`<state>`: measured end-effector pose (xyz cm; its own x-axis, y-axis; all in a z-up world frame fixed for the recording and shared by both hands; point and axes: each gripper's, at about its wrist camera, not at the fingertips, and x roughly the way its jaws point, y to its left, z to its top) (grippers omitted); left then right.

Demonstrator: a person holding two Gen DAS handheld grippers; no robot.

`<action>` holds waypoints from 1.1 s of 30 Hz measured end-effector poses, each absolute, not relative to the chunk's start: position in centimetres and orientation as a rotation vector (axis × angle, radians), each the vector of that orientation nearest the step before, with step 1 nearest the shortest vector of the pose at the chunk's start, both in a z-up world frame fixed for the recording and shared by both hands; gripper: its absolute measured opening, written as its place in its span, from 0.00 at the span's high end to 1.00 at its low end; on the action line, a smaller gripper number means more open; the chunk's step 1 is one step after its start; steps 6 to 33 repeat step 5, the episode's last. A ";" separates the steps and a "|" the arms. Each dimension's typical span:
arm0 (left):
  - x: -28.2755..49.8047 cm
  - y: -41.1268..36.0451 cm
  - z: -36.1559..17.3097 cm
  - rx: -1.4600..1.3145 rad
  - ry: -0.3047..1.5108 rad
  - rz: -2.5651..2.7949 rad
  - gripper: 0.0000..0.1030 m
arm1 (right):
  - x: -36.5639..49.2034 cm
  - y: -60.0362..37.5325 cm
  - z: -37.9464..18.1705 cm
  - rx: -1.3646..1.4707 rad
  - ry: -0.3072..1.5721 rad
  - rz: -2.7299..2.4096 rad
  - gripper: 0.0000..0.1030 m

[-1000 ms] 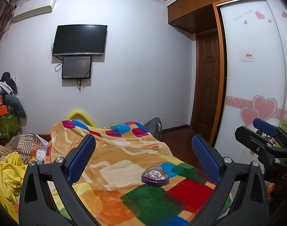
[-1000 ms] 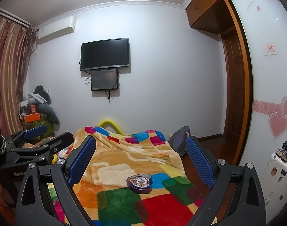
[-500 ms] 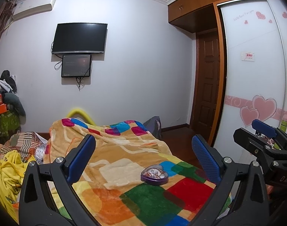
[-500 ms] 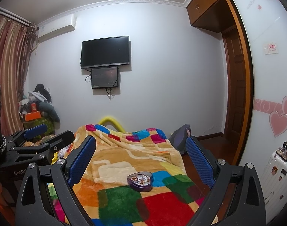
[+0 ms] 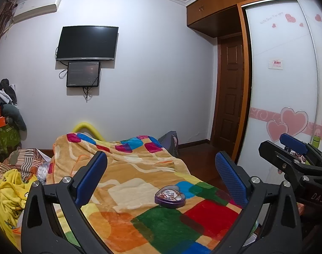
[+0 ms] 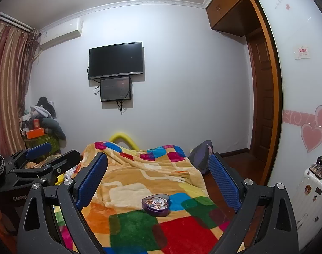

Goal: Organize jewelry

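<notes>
Both tongs, left tongs [image 5: 161, 175] and right tongs [image 6: 158, 175], stand apart and empty above the bed. The heart-shaped tin [image 6: 156, 204] holding tangled jewelry [image 6: 155, 202] rests on the patchwork blanket [image 6: 139, 180], between the tips. Recommended: lower slowly, steady the tin with one tong, and pick single pieces with the other, as the soft blanket may let it tip.

Open purple heart-shaped jewelry tin [image 5: 169, 196] on blanket [image 5: 127, 192]

white wall [image 5: 152, 80] | mounted TV [image 5: 87, 43] | wardrobe [image 5: 281, 97] | striped curtain [image 6: 6, 84]
</notes>
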<state>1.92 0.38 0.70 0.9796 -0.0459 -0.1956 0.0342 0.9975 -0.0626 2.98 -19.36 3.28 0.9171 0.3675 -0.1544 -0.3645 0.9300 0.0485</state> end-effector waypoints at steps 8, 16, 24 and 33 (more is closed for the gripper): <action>2.0 0.1 0.7 -0.057 0.200 -0.043 0.00 | 3.2 -19.4 3.1 0.023 0.169 0.374 0.08; 2.0 0.1 0.7 -0.057 0.200 -0.043 0.00 | 3.2 -19.4 3.1 0.023 0.169 0.374 0.08; 2.0 0.1 0.7 -0.057 0.200 -0.043 0.00 | 3.2 -19.4 3.1 0.023 0.169 0.374 0.08; 2.0 0.1 0.7 -0.057 0.200 -0.043 0.00 | 3.2 -19.4 3.1 0.023 0.169 0.374 0.08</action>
